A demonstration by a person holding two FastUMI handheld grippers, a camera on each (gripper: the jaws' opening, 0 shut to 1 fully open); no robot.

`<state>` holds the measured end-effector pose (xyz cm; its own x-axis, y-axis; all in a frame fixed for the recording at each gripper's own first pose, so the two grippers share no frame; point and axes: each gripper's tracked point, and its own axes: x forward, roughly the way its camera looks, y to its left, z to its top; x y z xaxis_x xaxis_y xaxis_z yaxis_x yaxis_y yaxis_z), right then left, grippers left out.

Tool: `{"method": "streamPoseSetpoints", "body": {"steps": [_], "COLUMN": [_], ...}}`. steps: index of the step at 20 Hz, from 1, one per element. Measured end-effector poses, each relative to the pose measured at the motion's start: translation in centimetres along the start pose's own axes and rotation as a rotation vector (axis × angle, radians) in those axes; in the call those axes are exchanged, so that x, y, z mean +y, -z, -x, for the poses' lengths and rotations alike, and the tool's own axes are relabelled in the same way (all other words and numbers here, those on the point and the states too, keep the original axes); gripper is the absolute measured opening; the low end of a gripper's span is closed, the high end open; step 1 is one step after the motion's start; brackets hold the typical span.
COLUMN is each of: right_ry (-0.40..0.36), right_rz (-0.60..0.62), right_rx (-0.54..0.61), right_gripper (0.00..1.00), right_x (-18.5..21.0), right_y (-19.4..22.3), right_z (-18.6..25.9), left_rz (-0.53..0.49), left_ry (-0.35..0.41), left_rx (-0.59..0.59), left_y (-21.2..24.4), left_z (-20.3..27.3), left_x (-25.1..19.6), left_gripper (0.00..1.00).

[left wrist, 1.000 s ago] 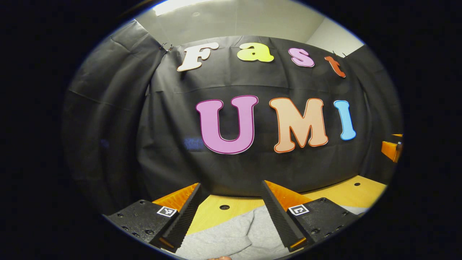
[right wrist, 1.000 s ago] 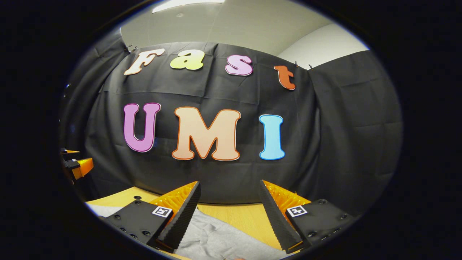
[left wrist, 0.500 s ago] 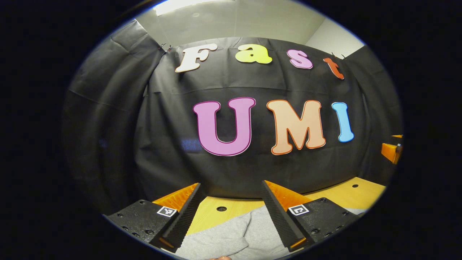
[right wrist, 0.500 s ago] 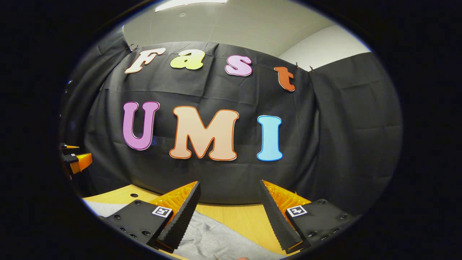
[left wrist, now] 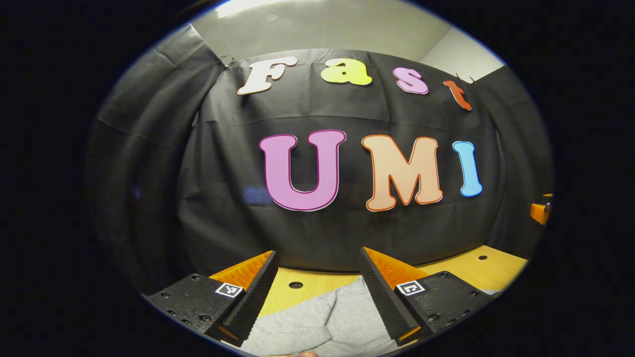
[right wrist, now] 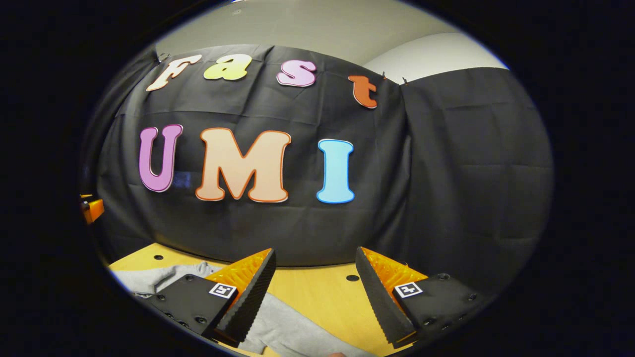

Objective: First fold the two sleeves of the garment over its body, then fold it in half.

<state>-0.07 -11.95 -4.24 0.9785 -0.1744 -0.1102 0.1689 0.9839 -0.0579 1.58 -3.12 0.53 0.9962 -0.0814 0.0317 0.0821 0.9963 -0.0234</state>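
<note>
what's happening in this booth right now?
A person holds a hand-held gripper in each hand above a grey garment lying on a wooden table. The left hand-held gripper is open, with the cloth lying under and between its fingers; nothing is gripped. The right hand-held gripper is also open, over the garment's edge and bare table. Both point at the booth's black cloth wall. Whether any fold has been made cannot be told from these views.

In the left gripper view, the left gripper hangs with its jaws spread wide above the grey garment, gripping nothing. The garment lies crumpled on the wooden desk, and the right gripper peeks in at the far right edge.
</note>
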Motion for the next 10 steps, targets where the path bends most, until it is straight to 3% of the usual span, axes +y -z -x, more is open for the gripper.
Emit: {"method": "streamPoseSetpoints", "body": {"steps": [10], "right_ry": [0.048], "right_rz": [0.058], "right_rx": [0.156], "right_gripper": [1.00], "right_x": [-5.0], "right_y": [7.0], "right_z": [1.8], "left_rz": [-0.002], "left_ry": [0.033], "left_rx": [-0.008], "left_y": [-0.2], "left_z": [-0.2], "left_x": [-1.6], "left_gripper": [0.96]}}
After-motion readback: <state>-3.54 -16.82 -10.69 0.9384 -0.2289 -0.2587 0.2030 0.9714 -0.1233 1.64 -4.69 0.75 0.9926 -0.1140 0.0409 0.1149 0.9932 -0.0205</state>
